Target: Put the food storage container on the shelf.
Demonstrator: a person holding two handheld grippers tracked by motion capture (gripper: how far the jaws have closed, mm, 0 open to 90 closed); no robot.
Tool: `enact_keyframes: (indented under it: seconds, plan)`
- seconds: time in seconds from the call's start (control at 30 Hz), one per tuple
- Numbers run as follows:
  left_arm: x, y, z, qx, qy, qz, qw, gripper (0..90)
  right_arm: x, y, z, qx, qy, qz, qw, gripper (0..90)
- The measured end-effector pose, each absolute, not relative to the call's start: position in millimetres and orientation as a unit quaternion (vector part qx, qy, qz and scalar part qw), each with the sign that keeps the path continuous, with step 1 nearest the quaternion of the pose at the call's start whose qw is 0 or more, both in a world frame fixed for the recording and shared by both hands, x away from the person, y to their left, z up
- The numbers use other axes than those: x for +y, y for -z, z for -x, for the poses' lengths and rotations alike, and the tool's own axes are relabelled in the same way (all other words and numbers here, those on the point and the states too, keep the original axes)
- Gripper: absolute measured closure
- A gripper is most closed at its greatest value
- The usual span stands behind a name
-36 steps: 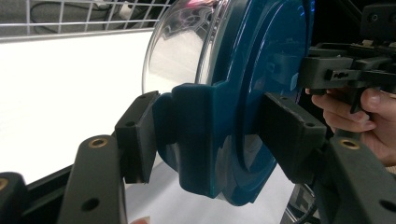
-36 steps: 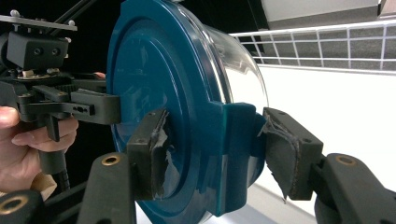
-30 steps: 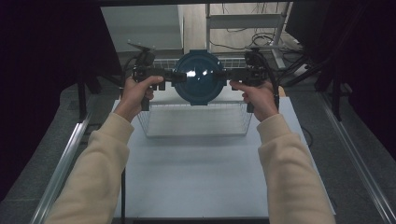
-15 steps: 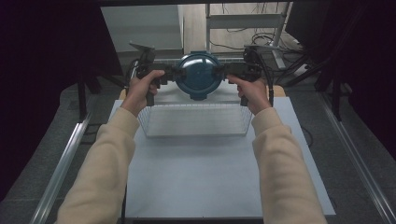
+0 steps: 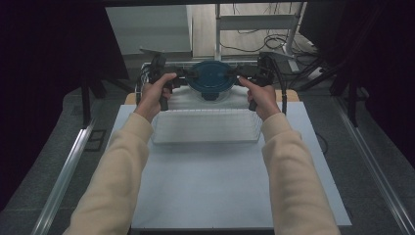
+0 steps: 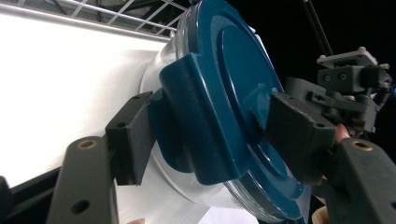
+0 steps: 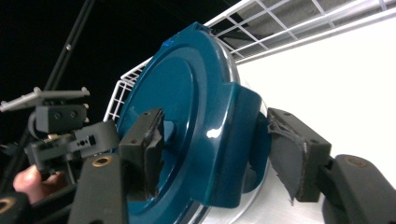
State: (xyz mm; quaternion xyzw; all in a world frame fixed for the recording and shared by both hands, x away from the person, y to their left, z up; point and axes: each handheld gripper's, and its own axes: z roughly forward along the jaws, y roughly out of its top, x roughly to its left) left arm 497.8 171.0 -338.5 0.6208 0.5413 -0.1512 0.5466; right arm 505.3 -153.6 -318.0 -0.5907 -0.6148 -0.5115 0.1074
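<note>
Grey floor (image 5: 44, 147), dark surroundings, possibly a metal shelf frame (image 5: 254, 19) behind.

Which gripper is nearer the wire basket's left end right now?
Left. The left gripper is at the blue lid's left side, above the wire basket's left end; the right gripper is at the lid's right side.

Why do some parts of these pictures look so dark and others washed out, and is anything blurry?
High view: the edges sink into black and the white table is evenly lit; the round dark-blue plastic lid is small but sharp. Left gripper view: the table behind the lid is blown out to plain white, and the near black jaws are slightly soft. Right gripper view: small glare spots on the lid, black backdrop.
</note>
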Motion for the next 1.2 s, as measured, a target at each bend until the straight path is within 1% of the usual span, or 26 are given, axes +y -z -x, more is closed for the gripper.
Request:
enact_keyframes:
  seconds: [0.03,0.07,0.1,0.13,0.17,0.2,0.3,0.33,0.37,0.43,0.53,0.57,0.6,0.63,0.7,0.73,0.77,0.8,0.83,0.87,0.9,0.93,0.97,1.03,1.17,1.2]
  plan:
    - [170.1,337.6,-496.9,0.543,0.143,-0.619,0.549,32.5,-153.0,317.1,-504.0,-0.615,0.512,0.590,0.105,32.3]
    - [170.1,337.6,-496.9,0.543,0.143,-0.619,0.549,28.6,-152.6,316.3,-503.0,-0.615,0.518,0.585,0.104,27.0]
    - [169.8,334.6,-494.0,0.548,0.128,-0.614,0.553,25.1,-151.7,314.7,-501.7,-0.615,0.521,0.583,0.103,23.4]
    - [169.8,334.6,-494.0,0.548,0.128,-0.614,0.553,22.7,-150.9,313.3,-499.4,-0.616,0.523,0.581,0.096,21.0]
    - [169.9,332.2,-491.4,0.548,0.115,-0.617,0.554,22.7,-150.9,313.3,-499.4,-0.616,0.523,0.581,0.096,21.0]
    - [170.0,328.3,-486.8,0.548,0.090,-0.624,0.549,19.5,-148.5,311.1,-493.9,-0.624,0.519,0.578,0.084,16.2]
    - [173.5,323.3,-478.4,0.553,0.059,-0.628,0.544,17.6,-148.7,306.5,-482.7,-0.629,0.526,0.572,0.041,15.0]
    - [173.5,323.3,-478.4,0.553,0.059,-0.628,0.544,17.5,-149.2,304.7,-480.1,-0.633,0.522,0.570,0.032,13.8]
    - [176.4,320.4,-471.9,0.552,0.046,-0.633,0.542,17.3,-149.9,303.3,-477.8,-0.638,0.519,0.568,0.024,12.6]
    - [179.2,316.9,-462.8,0.545,0.032,-0.639,0.542,17.2,-152.8,301.3,-471.4,-0.641,0.523,0.561,0.018,12.8]
    - [182.7,313.8,-452.2,0.536,0.027,-0.643,0.547,17.3,-157.5,299.5,-463.0,-0.644,0.533,0.548,0.023,12.8]
    - [185.3,311.7,-439.3,0.528,0.016,-0.649,0.547,17.3,-162.5,296.6,-452.0,-0.656,0.538,0.529,0.014,13.1]
    - [185.3,311.7,-439.3,0.528,0.016,-0.649,0.547,17.3,-162.5,296.6,-452.0,-0.656,0.538,0.529,0.014,13.1]
    - [185.6,311.3,-424.8,0.519,0.008,-0.656,0.548,17.2,-168.4,293.8,-437.1,-0.669,0.543,0.507,-0.008,13.9]
    - [186.2,312.8,-408.8,0.506,0.002,-0.663,0.551,17.4,-172.9,292.8,-423.9,-0.682,0.547,0.484,-0.027,14.1]
    - [186.2,312.8,-408.8,0.506,0.002,-0.663,0.551,17.5,-176.0,293.1,-416.1,-0.689,0.549,0.472,-0.037,14.5]
    - [186.8,316.2,-391.9,0.489,-0.004,-0.674,0.554,17.7,-179.0,293.8,-408.4,-0.696,0.549,0.460,-0.048,14.7]
    - [186.8,316.2,-391.9,0.489,-0.004,-0.674,0.554,18.0,-181.7,295.1,-400.6,-0.702,0.549,0.450,-0.059,14.9]
    - [187.6,321.6,-374.5,0.473,-0.018,-0.688,0.550,18.1,-184.7,296.9,-393.0,-0.708,0.547,0.442,-0.069,15.1]
    - [187.9,325.2,-365.6,0.465,-0.028,-0.695,0.547,18.8,-187.8,299.3,-385.4,-0.714,0.544,0.433,-0.078,15.4]
    - [187.9,325.2,-365.6,0.465,-0.028,-0.695,0.547,19.3,-190.4,302.2,-378.2,-0.720,0.541,0.426,-0.086,15.7]
    - [188.0,329.3,-356.9,0.460,-0.035,-0.701,0.544,19.3,-190.4,302.2,-378.2,-0.720,0.541,0.426,-0.086,15.7]
    - [189.2,339.4,-340.6,0.451,-0.040,-0.709,0.541,20.0,-195.5,309.8,-364.1,-0.727,0.538,0.414,-0.099,16.2]
    - [191.1,351.3,-324.7,0.445,-0.045,-0.713,0.540,20.0,-200.4,318.9,-351.1,-0.735,0.534,0.402,-0.109,16.4]
    - [195.2,380.1,-299.5,0.444,-0.055,-0.724,0.525,20.0,-210.1,341.3,-328.0,-0.744,0.530,0.388,-0.122,17.5]
    - [195.2,380.1,-299.5,0.444,-0.055,-0.724,0.525,19.9,-212.4,348.0,-323.1,-0.745,0.531,0.384,-0.125,17.7]
